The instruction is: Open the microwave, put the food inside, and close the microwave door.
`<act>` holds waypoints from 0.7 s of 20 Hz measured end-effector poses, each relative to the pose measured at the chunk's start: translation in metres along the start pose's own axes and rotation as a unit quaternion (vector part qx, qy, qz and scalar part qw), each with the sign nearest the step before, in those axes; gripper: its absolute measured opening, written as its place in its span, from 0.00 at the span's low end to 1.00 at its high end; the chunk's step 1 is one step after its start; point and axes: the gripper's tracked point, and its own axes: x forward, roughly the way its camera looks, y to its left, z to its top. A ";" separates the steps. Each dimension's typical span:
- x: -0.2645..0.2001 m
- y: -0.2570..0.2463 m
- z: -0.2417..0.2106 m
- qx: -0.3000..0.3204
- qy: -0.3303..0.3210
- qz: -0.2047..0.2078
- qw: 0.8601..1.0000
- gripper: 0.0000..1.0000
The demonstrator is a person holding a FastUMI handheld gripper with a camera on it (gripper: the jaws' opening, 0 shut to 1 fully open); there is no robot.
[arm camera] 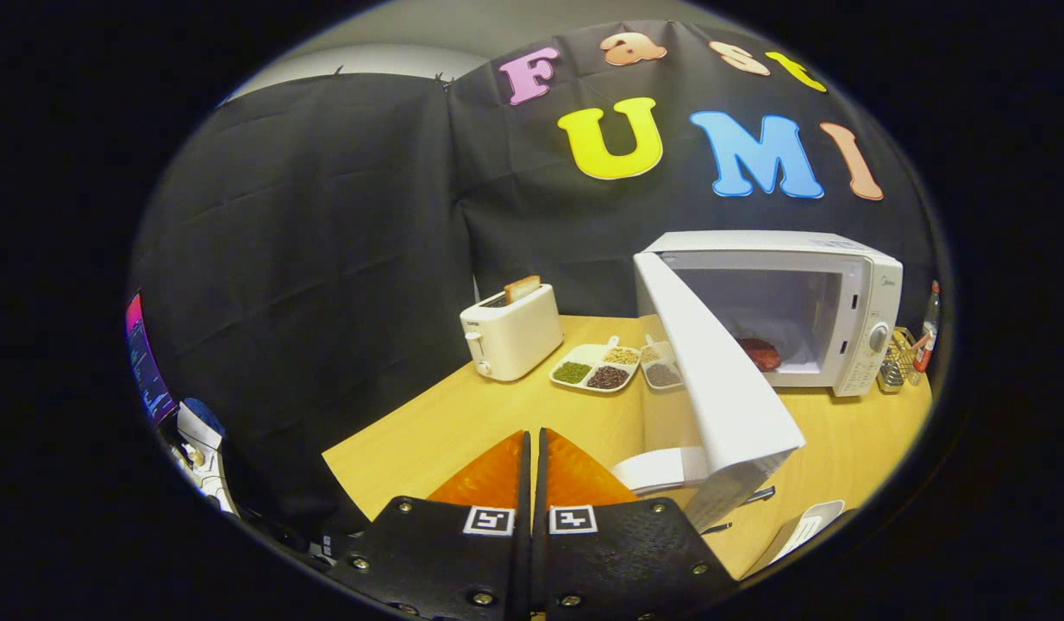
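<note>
Now the gripper (532,448), fingers pressed together and empty at lower centre, risks jolting the boxy white microwave (782,302) if it shoves the wide-open white door (713,379) carelessly.

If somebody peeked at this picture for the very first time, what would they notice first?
Probably the white microwave at the back of the wooden table, its door swung wide open toward the camera and dark reddish food sitting inside. Next, the white toaster to its left with a slice of bread poking out, and the divided dish of beans and grains between them. Up close, the hand-held gripper has its fingers closed together, holding nothing.
</note>
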 end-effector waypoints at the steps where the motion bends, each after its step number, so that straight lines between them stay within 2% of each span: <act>1: -0.002 -0.007 0.002 0.003 0.002 -0.010 1.000 0.01; 8: -0.009 -0.089 0.012 0.024 0.004 -0.078 0.997 0.01; 14: -0.008 -0.151 0.022 0.046 0.001 -0.121 0.992 0.01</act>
